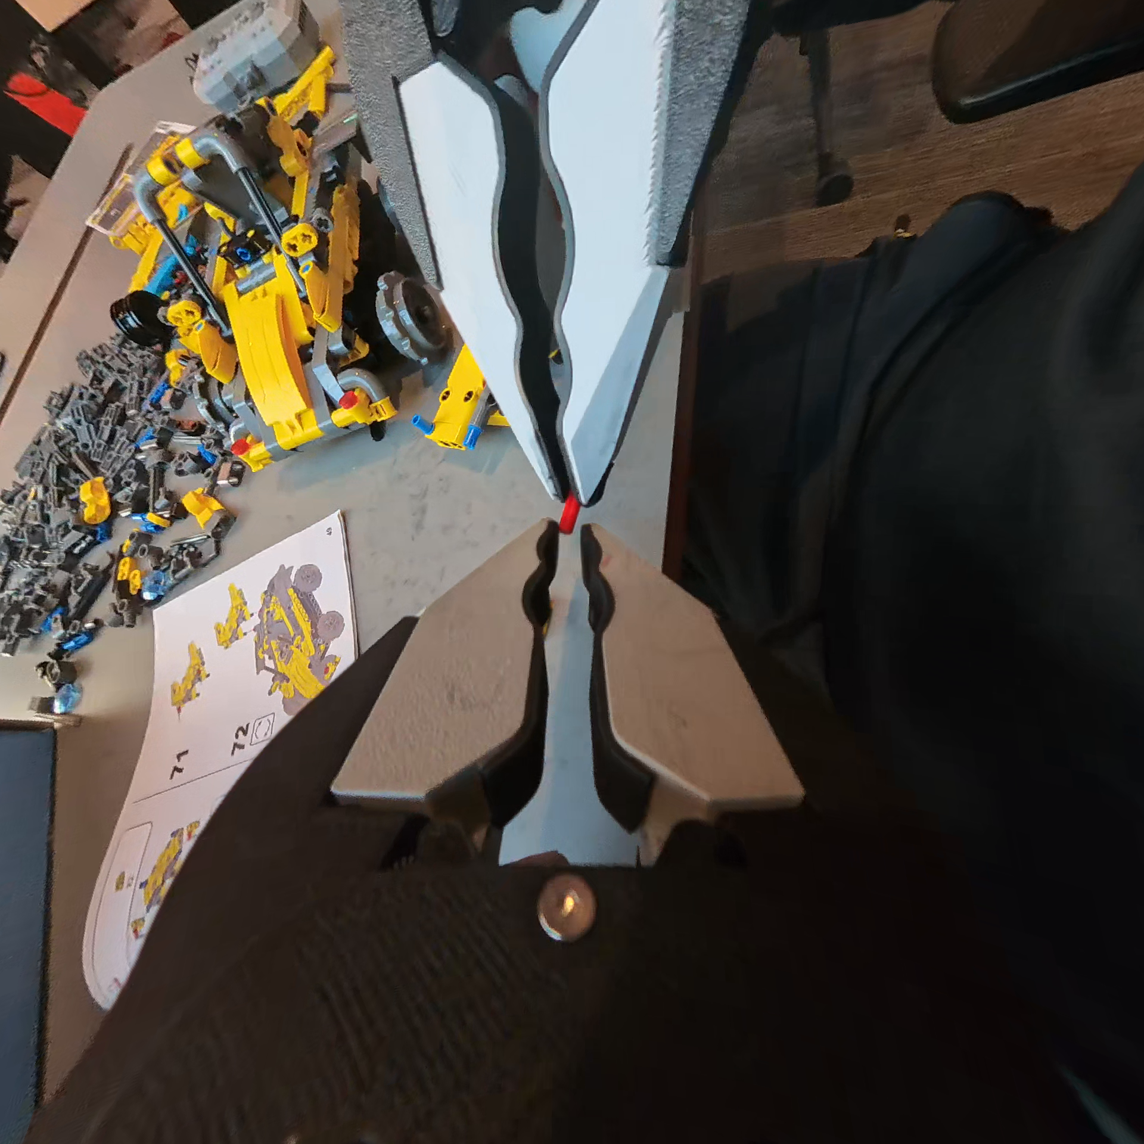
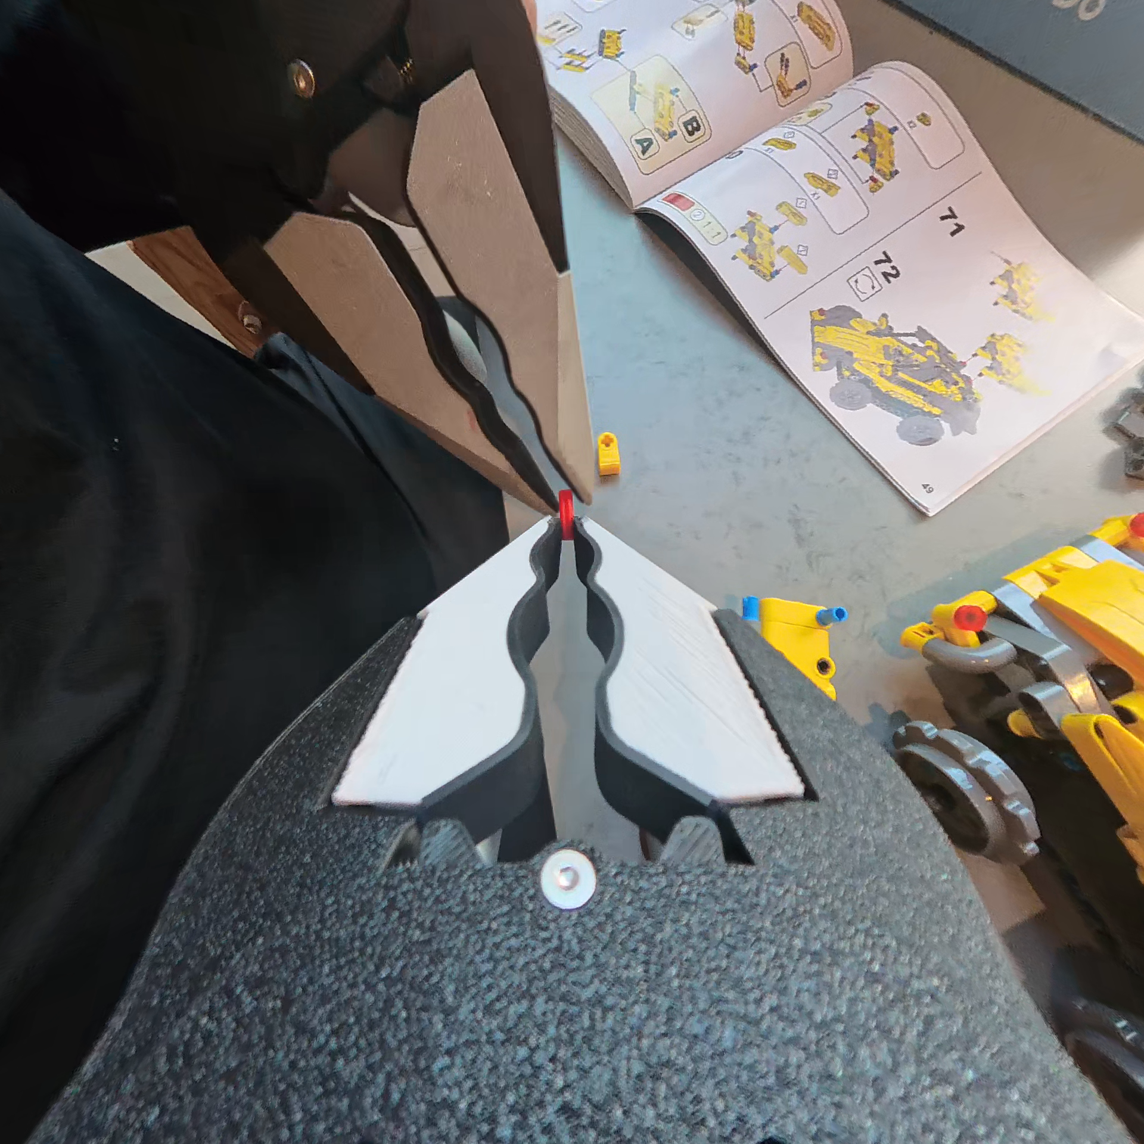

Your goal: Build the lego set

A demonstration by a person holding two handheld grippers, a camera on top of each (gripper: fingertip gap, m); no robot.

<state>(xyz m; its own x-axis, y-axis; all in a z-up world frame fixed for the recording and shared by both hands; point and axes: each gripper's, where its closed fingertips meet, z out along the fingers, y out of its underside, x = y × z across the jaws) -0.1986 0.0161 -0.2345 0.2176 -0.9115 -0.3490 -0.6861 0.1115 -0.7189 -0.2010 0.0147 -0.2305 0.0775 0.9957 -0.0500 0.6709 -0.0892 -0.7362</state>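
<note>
A small red building-toy piece [image 1: 569,517] is pinched at the very tips of my right gripper [image 1: 572,495], whose white fingers come in from above in the left wrist view. My left gripper [image 1: 567,529], with tan fingers, meets it tip to tip. Its jaws stand a narrow gap apart, and the red piece's free end sits just at that gap. In the right wrist view the red piece [image 2: 565,507] sits between my right gripper's tips [image 2: 566,525], with my left gripper [image 2: 569,502] touching it from the upper left. All this is above the grey table [image 2: 712,495], near its edge.
A yellow-and-grey model vehicle [image 1: 266,322] [image 2: 1052,681] stands on the table with a yellow sub-assembly [image 2: 798,637] beside it. An open instruction booklet [image 2: 866,247], a loose small yellow piece [image 2: 608,454] and a pile of dark loose parts [image 1: 93,464] lie nearby. A person's dark clothing [image 1: 928,557] is past the table edge. The tips of both grippers are at nearly the same place. The yellow-and-grey model vehicle [image 1: 266,322] is about equally far from each gripper, around 15 cm.
</note>
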